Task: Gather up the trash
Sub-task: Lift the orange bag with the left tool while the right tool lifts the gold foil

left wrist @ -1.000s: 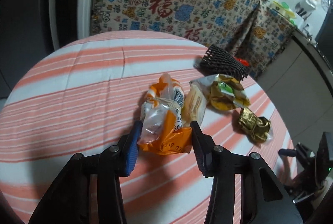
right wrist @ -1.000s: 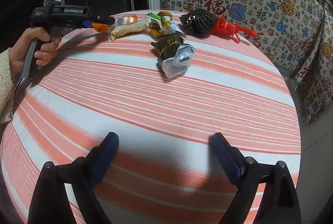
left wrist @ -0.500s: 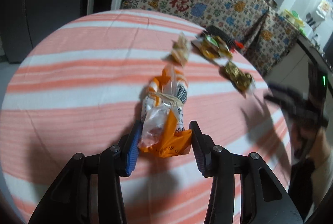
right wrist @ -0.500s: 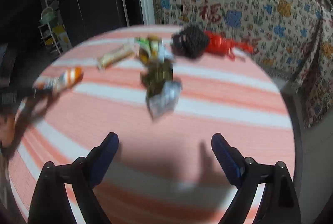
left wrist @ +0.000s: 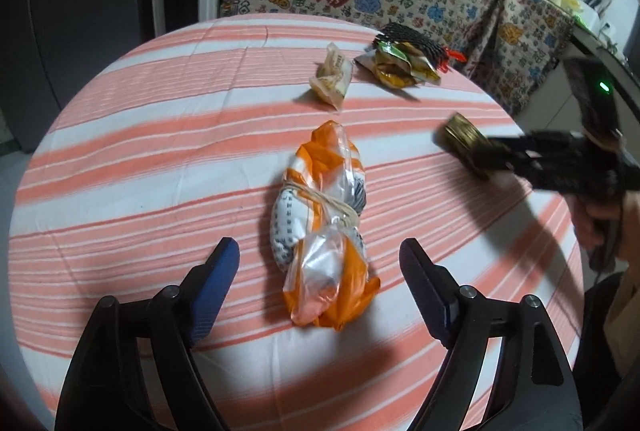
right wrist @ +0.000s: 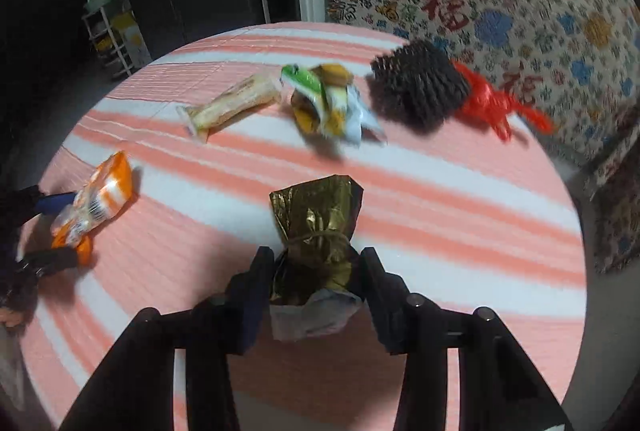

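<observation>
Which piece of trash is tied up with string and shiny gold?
The gold foil bag, between the right hand-held gripper fingers. The orange bag has string too, but isn't gold.

At frame centre an orange, white and clear wrapper [left wrist: 324, 227] lies on the pink-and-white striped tablecloth [left wrist: 160, 135], a gold foil bag [right wrist: 316, 231] lower centre, a red ribbon [right wrist: 496, 107] upper right.
</observation>
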